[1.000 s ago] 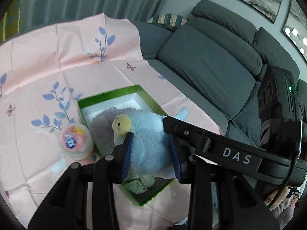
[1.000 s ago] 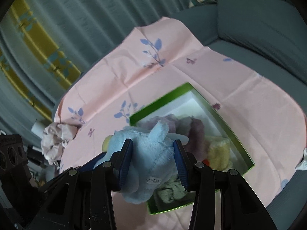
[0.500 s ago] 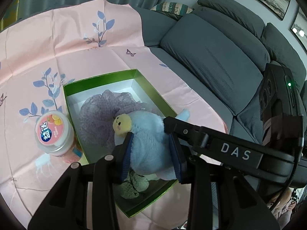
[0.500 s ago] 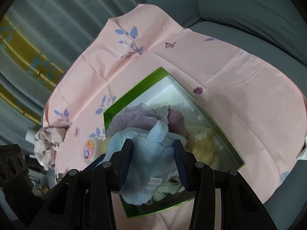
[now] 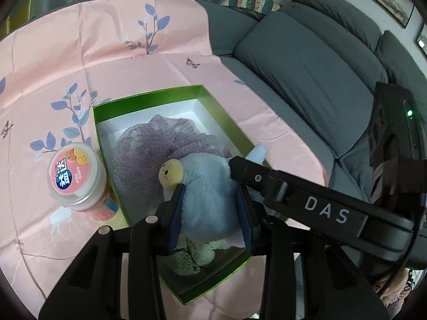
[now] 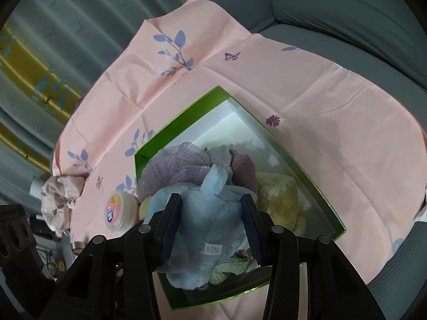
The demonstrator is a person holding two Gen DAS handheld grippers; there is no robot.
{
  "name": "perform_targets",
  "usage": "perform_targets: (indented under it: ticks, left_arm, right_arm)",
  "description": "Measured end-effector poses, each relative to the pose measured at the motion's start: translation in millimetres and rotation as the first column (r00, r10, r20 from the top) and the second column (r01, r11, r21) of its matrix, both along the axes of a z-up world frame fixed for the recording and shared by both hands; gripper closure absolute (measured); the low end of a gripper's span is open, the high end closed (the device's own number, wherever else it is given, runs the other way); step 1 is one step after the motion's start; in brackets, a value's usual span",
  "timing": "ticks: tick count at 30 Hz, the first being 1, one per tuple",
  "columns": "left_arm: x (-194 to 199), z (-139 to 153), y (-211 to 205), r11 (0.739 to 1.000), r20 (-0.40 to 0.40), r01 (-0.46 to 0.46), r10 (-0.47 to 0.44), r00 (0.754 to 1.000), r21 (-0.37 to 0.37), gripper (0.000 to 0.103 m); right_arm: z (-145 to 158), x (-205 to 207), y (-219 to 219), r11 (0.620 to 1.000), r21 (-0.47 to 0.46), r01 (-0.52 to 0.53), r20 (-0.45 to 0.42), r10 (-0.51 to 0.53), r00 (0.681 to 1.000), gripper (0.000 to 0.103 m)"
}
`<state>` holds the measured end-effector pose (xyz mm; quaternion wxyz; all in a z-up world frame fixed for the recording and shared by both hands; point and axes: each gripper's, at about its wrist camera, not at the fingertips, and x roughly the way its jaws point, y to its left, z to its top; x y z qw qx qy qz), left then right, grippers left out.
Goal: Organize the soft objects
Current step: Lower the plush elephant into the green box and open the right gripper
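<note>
You have the blue plush (image 5: 210, 194) pinched from two sides: the left tool (image 5: 212, 213) presses its pads into the body near the yellow face, and the right tool (image 6: 210, 224) squeezes the other end, near the sewn-in label. Holding it with both is likely meant to stop the floppy body from sagging or swinging as it goes down. The plush hangs just above the near end of the green box (image 5: 149, 100), which lies on the pink cloth (image 5: 66, 53) spread over the sofa (image 5: 307, 66). Inside the box a purple mesh puff (image 5: 149, 144) fills the far part, a yellow towel (image 6: 280, 194) lies along one side, and a grey-green cloth (image 5: 192, 256) sits under the plush. That leaves the near end as the only room, so you aim there. The jar (image 5: 74, 176) stands outside, touching the box wall, presumably left out because it is hard.
</note>
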<state>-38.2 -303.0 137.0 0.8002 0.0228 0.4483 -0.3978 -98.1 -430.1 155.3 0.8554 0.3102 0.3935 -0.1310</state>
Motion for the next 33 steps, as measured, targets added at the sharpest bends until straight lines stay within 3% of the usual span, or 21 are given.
perform_targets:
  ticks: [5,20,27,33]
  left_arm:
    - [6.3,-3.8,-1.0,1.000,-0.026,-0.027,0.027,0.999,-0.004,0.068]
    - [10.5,-11.8,-9.7,0.997,0.006,-0.050,0.050,0.999,0.052,0.065]
    - [16.9,-14.6,-9.2,0.998,-0.038,-0.053,0.054,0.998,0.033,0.060]
    - [16.2,-14.5,-10.5,0.997,-0.021,-0.066,0.067,0.997,0.046,0.055]
  right_arm:
    - [-4.8,5.7,-4.7,1.000,0.013,0.002,-0.004,-0.002,1.000,0.056]
    - [-14.8,14.9,-11.1,0.999,0.037,0.019,-0.015,-0.018,1.000,0.053]
    - [-9.7,7.8,-11.7,0.998,0.044,0.035,-0.026,-0.034,0.999,0.053]
    - [-4.0,1.4,-11.1,0.998,0.056,0.030,-0.013,-0.029,0.999,0.053]
